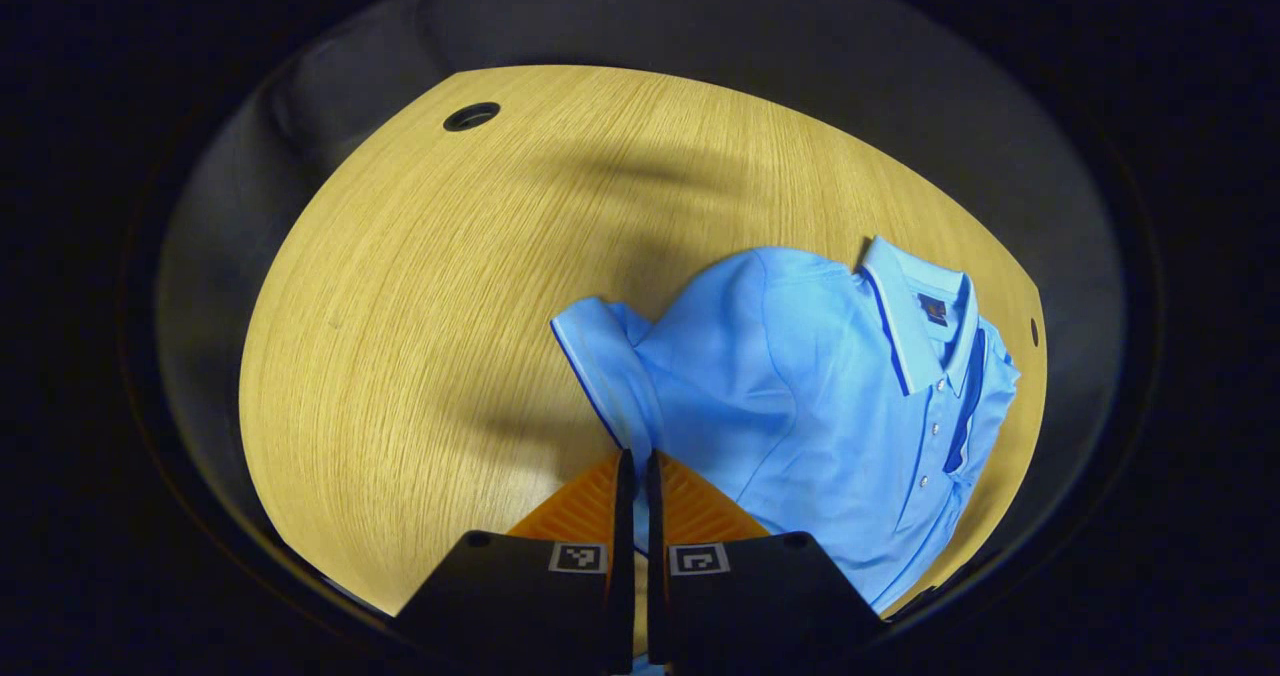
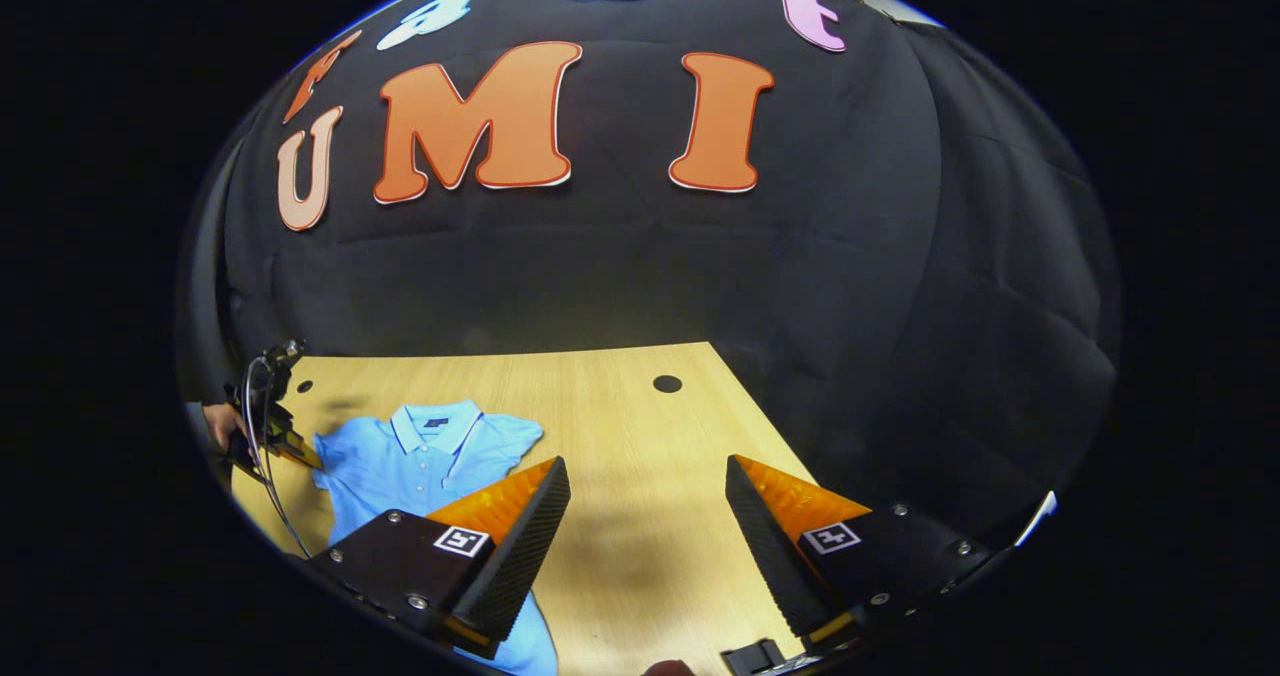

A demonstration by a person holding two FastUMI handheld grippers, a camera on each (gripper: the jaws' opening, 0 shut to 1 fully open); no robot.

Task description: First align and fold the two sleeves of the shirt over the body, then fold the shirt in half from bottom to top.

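Up close, in the left gripper view, the left hand-held gripper (image 1: 640,471) has its two fingers drawn together on a fold of the light blue shirt (image 1: 800,406), with cloth showing in the narrow slit between them. The pinched part lies just below the short sleeve (image 1: 600,356), whose darker-trimmed cuff is lifted and bunched toward the bare wood. The shirt lies on the worktop (image 1: 420,306) with its collar (image 1: 915,311) and button placket toward the worktop's right edge, close to a small hole there. A larger round hole (image 1: 471,116) sits near the far left corner, well apart from the shirt.

In the right gripper view, the right hand-held gripper (image 2: 648,486) has its fingers spread wide apart with nothing between them, above bare wood near the near edge of the worktop (image 2: 620,426). The shirt (image 2: 420,461) lies toward the left edge, collar toward the far edge, and part of it is hidden behind the right gripper's nearer finger. At the shirt's left side the left hand-held gripper (image 2: 300,453) touches the cloth, held by a hand (image 2: 222,423), with a cable trailing down from it. A round hole (image 2: 667,384) lies near the far right corner.
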